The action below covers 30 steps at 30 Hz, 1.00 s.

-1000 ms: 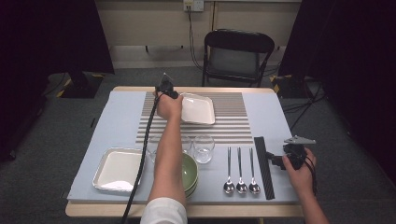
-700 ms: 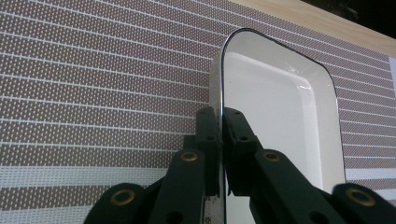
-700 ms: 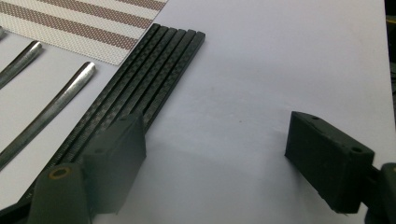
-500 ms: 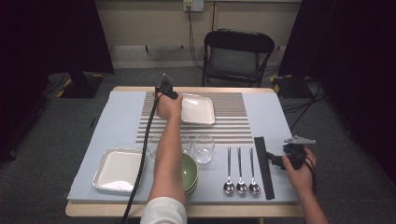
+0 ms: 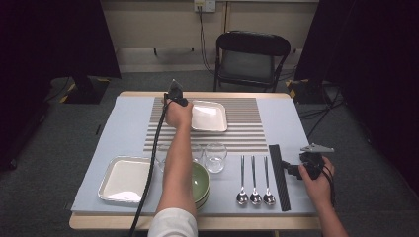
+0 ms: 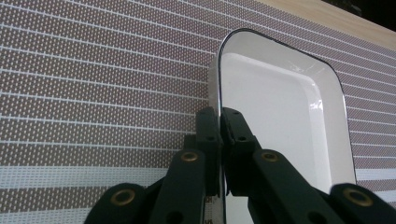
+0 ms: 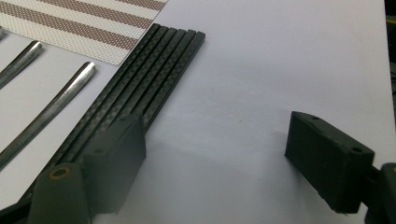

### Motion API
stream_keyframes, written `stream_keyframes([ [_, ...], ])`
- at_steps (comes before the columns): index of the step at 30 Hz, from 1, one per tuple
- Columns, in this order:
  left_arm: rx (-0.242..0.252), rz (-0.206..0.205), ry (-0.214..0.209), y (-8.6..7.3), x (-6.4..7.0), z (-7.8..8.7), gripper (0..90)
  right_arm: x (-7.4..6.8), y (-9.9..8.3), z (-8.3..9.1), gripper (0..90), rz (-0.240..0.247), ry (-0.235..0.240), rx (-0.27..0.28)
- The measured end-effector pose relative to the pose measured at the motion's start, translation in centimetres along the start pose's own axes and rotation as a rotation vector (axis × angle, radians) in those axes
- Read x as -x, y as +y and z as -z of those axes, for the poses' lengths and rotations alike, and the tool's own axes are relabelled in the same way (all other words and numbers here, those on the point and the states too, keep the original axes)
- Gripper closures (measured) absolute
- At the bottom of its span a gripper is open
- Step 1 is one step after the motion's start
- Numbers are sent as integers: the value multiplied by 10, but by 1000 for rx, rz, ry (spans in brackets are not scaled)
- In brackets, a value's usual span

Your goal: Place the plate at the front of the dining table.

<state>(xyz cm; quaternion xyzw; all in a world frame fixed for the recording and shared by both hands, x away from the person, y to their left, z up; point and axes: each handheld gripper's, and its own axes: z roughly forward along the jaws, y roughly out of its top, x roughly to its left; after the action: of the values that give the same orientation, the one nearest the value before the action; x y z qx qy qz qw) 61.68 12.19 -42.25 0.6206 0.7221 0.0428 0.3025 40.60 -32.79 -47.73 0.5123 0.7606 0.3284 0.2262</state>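
Note:
A white rectangular plate (image 5: 210, 116) lies on the striped mat (image 5: 247, 133) at the far middle of the table. My left gripper (image 5: 188, 114) is shut on the plate's left rim; in the left gripper view the jaws (image 6: 219, 116) pinch the thin edge of the plate (image 6: 280, 116). My right gripper (image 5: 289, 168) hovers at the near right, open, just right of a bundle of black ribbed sticks (image 5: 277, 173). In the right gripper view its jaws (image 7: 212, 140) stand wide apart over bare cloth, with the black sticks (image 7: 154, 70) by the left jaw.
Three spoons (image 5: 254, 182) lie left of the black sticks. Two glasses (image 5: 215, 157), stacked green bowls (image 5: 201, 182) and a second white plate (image 5: 126, 178) fill the near left. A chair (image 5: 252, 59) stands behind the table.

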Motion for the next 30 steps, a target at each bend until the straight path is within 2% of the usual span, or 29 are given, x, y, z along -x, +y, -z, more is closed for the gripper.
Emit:
stream_keyframes([
  [9,2,1,-3,0,-2,-1,868,0,0,0,194,0,0,0],
  [10,-7,-12,0,1,-3,0,869,0,0,0,194,0,0,0],
  [16,4,0,1,1,-2,-1,870,0,0,0,195,0,0,0],
  [23,3,-2,15,2,-2,-2,872,0,0,0,195,2,-1,0],
  [25,-10,-16,17,2,-4,-3,874,0,0,0,195,2,-1,0],
  [26,-2,-5,20,2,-3,-4,875,0,0,0,195,2,-1,1],
  [30,-2,-7,26,2,-3,-4,877,0,0,0,195,2,-1,0],
])
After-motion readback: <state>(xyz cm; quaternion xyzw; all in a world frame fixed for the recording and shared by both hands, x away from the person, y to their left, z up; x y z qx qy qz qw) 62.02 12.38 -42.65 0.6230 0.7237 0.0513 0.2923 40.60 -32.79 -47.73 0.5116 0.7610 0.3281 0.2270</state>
